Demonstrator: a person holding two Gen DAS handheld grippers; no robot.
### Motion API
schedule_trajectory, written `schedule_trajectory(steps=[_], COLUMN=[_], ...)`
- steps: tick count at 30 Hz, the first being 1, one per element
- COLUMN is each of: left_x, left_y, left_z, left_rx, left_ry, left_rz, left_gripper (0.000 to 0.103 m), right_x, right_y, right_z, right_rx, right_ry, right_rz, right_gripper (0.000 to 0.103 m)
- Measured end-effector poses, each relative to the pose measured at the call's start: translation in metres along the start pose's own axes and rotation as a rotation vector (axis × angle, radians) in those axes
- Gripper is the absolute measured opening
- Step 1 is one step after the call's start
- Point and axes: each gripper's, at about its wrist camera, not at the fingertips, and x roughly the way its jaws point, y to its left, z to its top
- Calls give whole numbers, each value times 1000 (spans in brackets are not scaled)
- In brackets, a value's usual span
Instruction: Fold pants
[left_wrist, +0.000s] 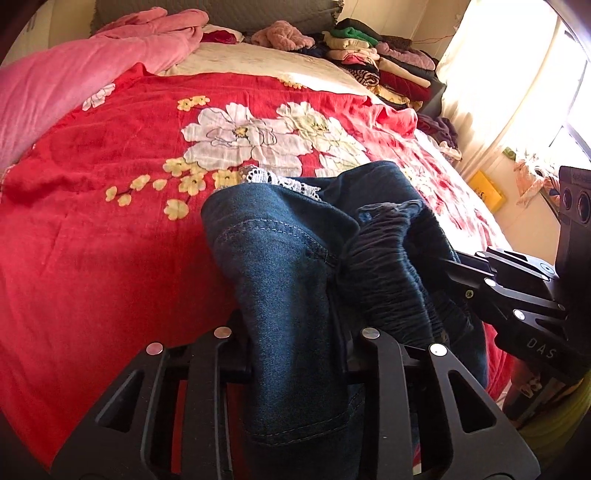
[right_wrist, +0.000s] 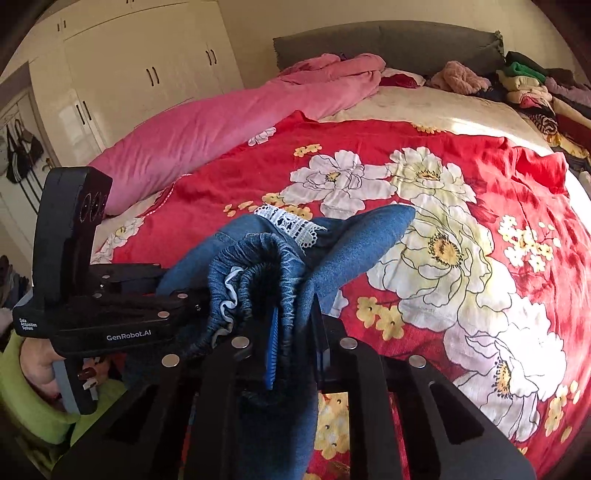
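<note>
The bed (right_wrist: 480, 122) fills both views, and a red flowered blanket (left_wrist: 110, 258) is spread across most of it. A pink quilt (right_wrist: 207, 125) lies bunched along its left edge, running up toward the grey headboard (right_wrist: 388, 40). At the far right corner of the bed sits a stack of folded clothes (left_wrist: 373, 59), with a fuzzy pink garment (left_wrist: 282, 35) beside it near the headboard. White wardrobes (right_wrist: 147, 62) stand past the left edge, and a bright curtained window (left_wrist: 517, 74) past the right.

The pants (left_wrist: 288, 258), dark blue denim with a gathered elastic waist and a strip of white lace (right_wrist: 291, 221), hang bunched over the near edge of the bed, lifted off the blanket between the 2 tools. The left gripper (left_wrist: 295, 354) is clenched on a fold of denim. The right gripper (right_wrist: 291, 350) is clamped on the gathered waistband, close beside it.

Denim like this looks fairly heavy and limp; it should droop and twist under its own weight but grip well, not slip. The elastic waist will likely pucker, so holding it at the 2 outer ends of the waistband seems wiser than these close, bunched grips.

The middle of the blanket is open for laying the pants flat; only the quilt and the stack crowd the edges.
</note>
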Motion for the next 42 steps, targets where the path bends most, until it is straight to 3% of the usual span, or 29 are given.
schedule_trajectory(steps=[14,24,35,42], left_x=[-8,0,13,26], left_y=[4,6,9,15], left_z=[45,60,61,58], left_rx=[21,19,18,19], left_ry=[-81,-99,-94,-55], left_rz=[72,93,115,149], left_gripper=[22,22,23,32], right_x=[12,24,43,53], right_y=[-8,-13,-28,-46], right_z=[46,62,61,51], right_rx=[-7,3,44,110], right_ry=[-54,-62,-30,10], right_rz=[-12,-23,-73,-154], right_gripper=[13,13,13,18])
